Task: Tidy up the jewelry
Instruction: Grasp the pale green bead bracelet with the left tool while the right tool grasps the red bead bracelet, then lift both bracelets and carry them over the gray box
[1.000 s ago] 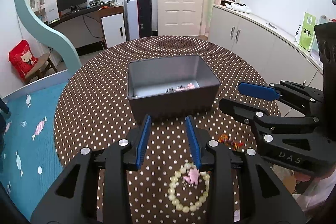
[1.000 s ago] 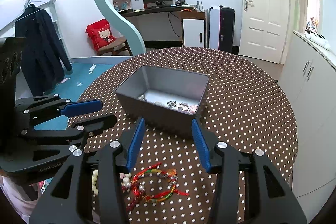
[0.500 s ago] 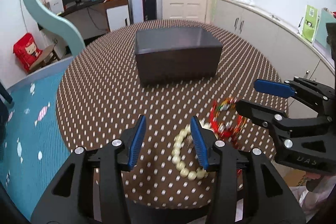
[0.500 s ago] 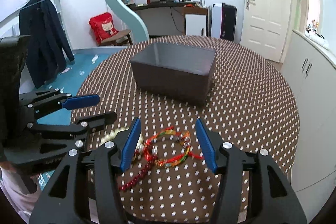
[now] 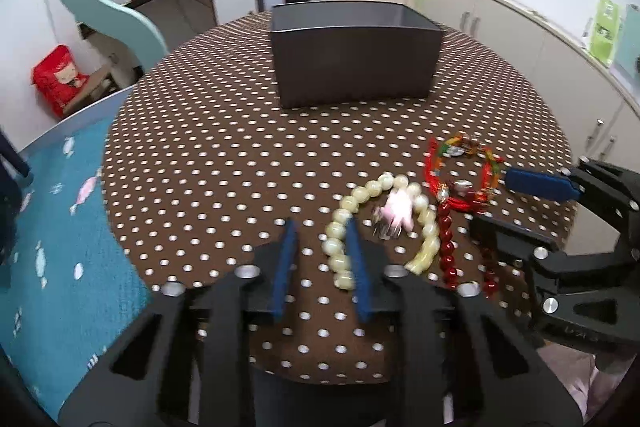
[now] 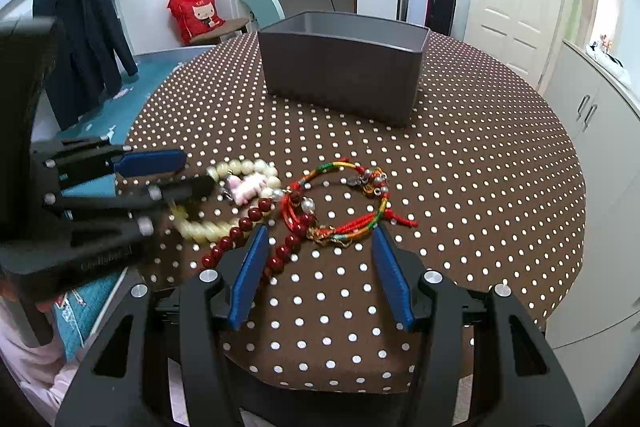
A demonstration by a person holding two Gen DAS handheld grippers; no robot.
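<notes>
A cream bead bracelet point(image 5: 348, 211) with a pink charm point(image 5: 396, 211) lies near the table's front edge, also in the right wrist view point(image 6: 244, 169). A red woven cord bracelet point(image 5: 464, 163) and dark red beads point(image 5: 446, 247) lie to its right, also in the right wrist view point(image 6: 340, 203). A grey box point(image 5: 354, 55) stands further back. My left gripper point(image 5: 320, 231) is open, its right finger beside the cream beads. My right gripper point(image 6: 320, 239) is open, low over the table just short of the cord bracelet.
The round table point(image 5: 224, 131) has a brown polka-dot cloth. The grey box also shows in the right wrist view point(image 6: 344, 67). A blue bed surface point(image 5: 52, 227) lies left of the table. White cabinets point(image 6: 600, 115) stand on the right.
Both grippers have dropped lower and pulled back toward the table's front edge. The box now looks further off and its inside is hidden. The jewelry lies closer to the fingers.
</notes>
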